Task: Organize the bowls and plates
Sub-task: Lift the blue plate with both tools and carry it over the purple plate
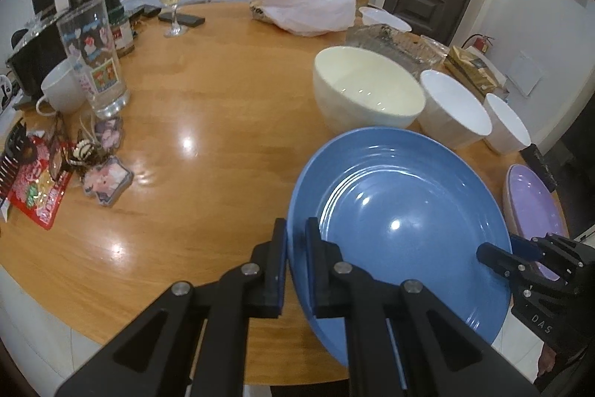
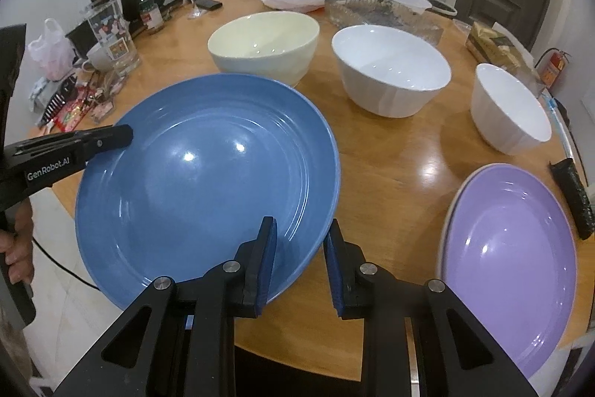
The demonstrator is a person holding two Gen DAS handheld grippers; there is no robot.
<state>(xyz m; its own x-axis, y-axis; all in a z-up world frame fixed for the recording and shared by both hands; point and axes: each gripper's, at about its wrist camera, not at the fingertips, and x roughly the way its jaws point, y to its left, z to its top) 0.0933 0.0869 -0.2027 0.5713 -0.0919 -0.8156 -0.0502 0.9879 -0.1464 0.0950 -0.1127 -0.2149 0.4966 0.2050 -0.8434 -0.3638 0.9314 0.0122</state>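
Blue glazed ceramic plate (image 1: 405, 214) held between my two tools at the near edge of the round wooden table (image 1: 208, 121).

My left tool (image 1: 295, 233) is pinched nearly closed on the plate's left rim; my right tool (image 2: 301, 240) straddles the right rim, its fingers wider apart, and I cannot tell whether they press it. Behind the plate stand a cream ceramic bowl (image 2: 266, 43), a large white bowl (image 2: 390, 73) and a small white bowl (image 2: 509, 106). To its right lies a lilac plate (image 2: 509, 248).
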